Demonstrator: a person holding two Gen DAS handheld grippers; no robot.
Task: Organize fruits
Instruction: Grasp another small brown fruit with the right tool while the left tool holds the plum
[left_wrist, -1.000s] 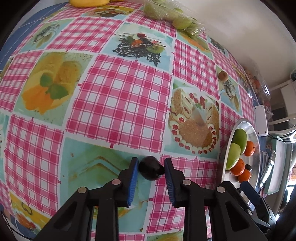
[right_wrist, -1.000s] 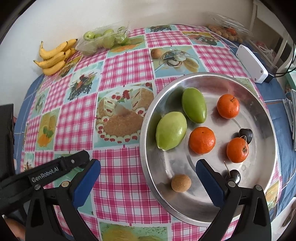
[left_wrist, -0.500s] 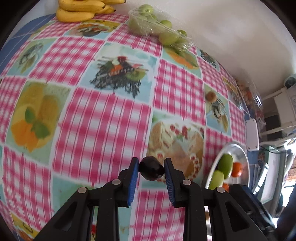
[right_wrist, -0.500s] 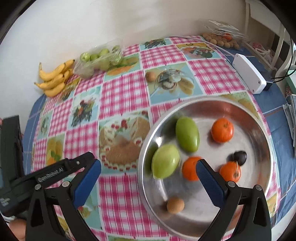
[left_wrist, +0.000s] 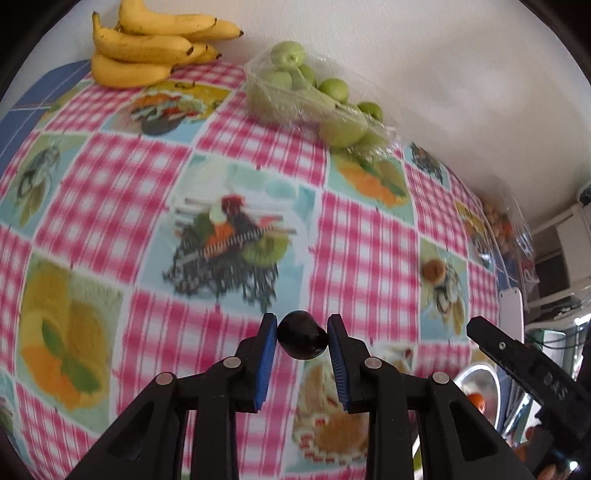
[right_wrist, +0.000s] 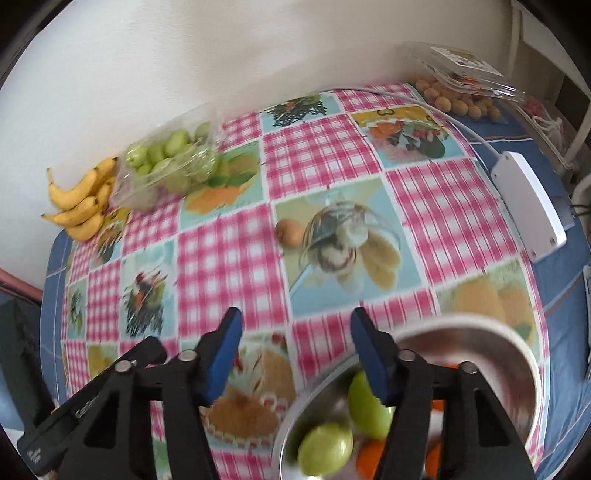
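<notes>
A dark cherry (left_wrist: 302, 339) is pinched between the blue pads of my left gripper (left_wrist: 302, 332), which is shut on it above the checked tablecloth. My right gripper (right_wrist: 295, 321) hangs over the cloth just left of the steel plate (right_wrist: 480, 326); its jaws are closing with nothing between them. Two green mangoes (right_wrist: 369, 406) and oranges (right_wrist: 369, 458) lie in the plate, partly hidden by the right finger. A small brown fruit (right_wrist: 290, 230) lies loose on the cloth ahead, and it shows as the brown fruit (left_wrist: 434, 269) in the left wrist view.
Bananas (left_wrist: 147, 48) and a plastic bag of green fruits (left_wrist: 314, 96) lie along the far wall. A white box (right_wrist: 528, 210) with a cable and a clear tub of small brown fruits (right_wrist: 458, 99) sit at the far right. The plate's edge (left_wrist: 476, 380) shows at lower right.
Both views have swept toward the far wall, so the plate has slid to the bottom right. The right jaws have narrowed a lot. The left gripper still holds the cherry.
</notes>
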